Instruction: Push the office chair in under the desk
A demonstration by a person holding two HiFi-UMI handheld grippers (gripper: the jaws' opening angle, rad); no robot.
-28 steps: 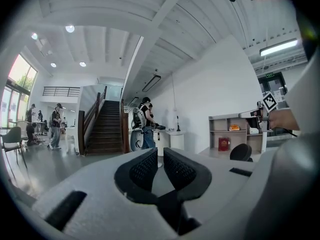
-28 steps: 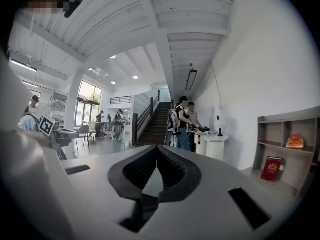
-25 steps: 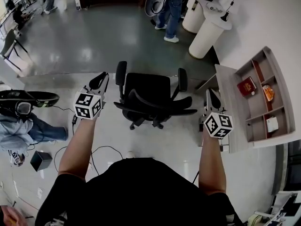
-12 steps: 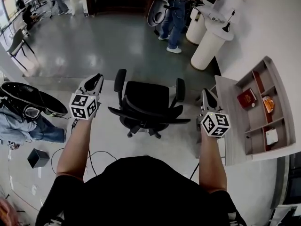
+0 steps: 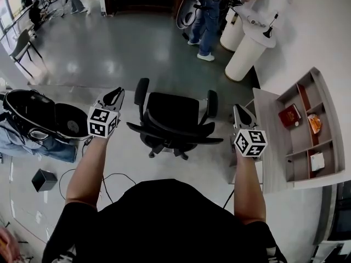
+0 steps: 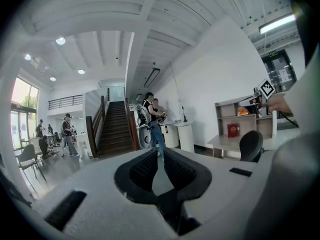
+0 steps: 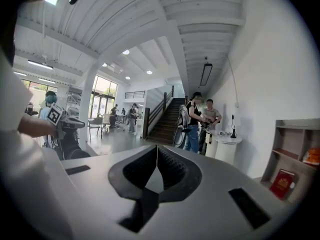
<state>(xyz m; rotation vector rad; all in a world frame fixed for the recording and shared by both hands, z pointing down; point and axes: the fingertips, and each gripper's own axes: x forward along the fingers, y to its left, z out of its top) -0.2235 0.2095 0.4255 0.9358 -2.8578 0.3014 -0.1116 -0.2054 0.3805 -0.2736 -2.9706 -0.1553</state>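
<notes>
The black office chair [image 5: 173, 122] stands on the grey floor straight ahead of me, its backrest toward me and its seat pointing away. The grey desk [image 5: 267, 147] is to its right, and the chair is out in the open beside it. My left gripper [image 5: 117, 92] hovers left of the chair's left armrest, shut and empty. My right gripper [image 5: 237, 108] hovers right of the right armrest, over the desk's near corner, also shut and empty. Neither touches the chair. The left gripper view shows a chair armrest [image 6: 250, 145] in front of the desk [image 6: 225, 140].
An open shelf unit [image 5: 299, 127] with a red book [image 5: 288, 115] sits on the desk. White round pedestals [image 5: 247, 45] and standing people [image 5: 208, 15] are beyond the chair. At left are a person with a round black case [image 5: 33, 116], a black box [image 5: 43, 179] and floor cables [image 5: 115, 177].
The view has shifted slightly; both grippers have stayed flanking the chair, the right one a little higher. The person with the black case at left has come further into view.
</notes>
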